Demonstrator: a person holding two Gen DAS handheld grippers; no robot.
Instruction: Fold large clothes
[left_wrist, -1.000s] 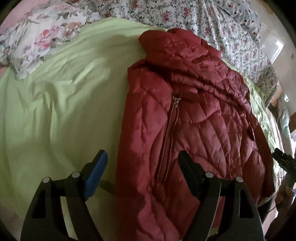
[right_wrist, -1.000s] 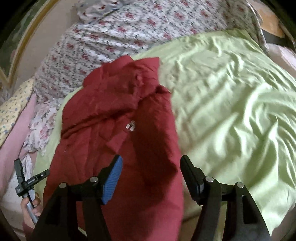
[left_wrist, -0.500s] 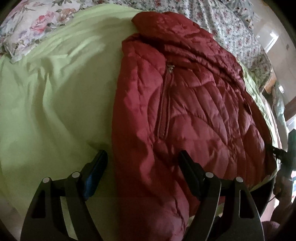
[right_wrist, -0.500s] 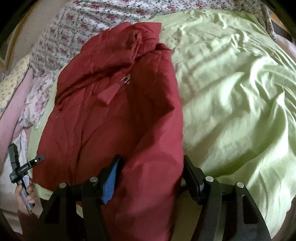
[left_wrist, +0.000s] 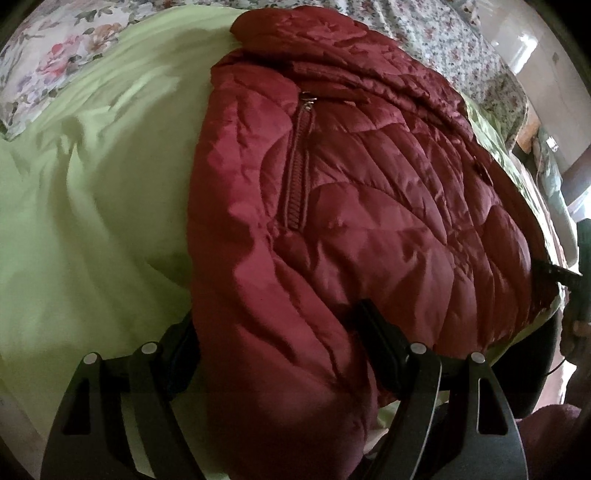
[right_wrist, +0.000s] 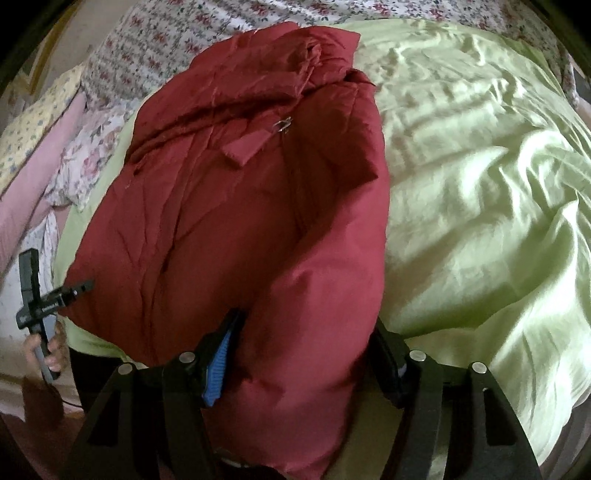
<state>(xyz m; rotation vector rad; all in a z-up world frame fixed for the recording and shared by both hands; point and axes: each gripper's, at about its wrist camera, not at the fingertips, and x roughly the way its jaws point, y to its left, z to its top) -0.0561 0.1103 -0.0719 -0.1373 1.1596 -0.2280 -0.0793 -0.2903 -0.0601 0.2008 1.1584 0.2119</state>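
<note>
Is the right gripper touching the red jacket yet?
Touching: the right wrist view shows the red jacket bulging between the right gripper, pressing both fingers.

Jacket (left_wrist: 369, 206): quilted cloth, slight sheen, metal zip pull (left_wrist: 307, 99). Sheet (right_wrist: 480, 192): matt wrinkled cloth. Tongs: matt black plastic.

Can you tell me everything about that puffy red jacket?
The red jacket is a quilted, shiny puffer, closed, with a zipper down its front and a metal pull. It lies rumpled on the light green sheet. The left gripper and right gripper each have open fingers straddling a bunched near edge.
</note>
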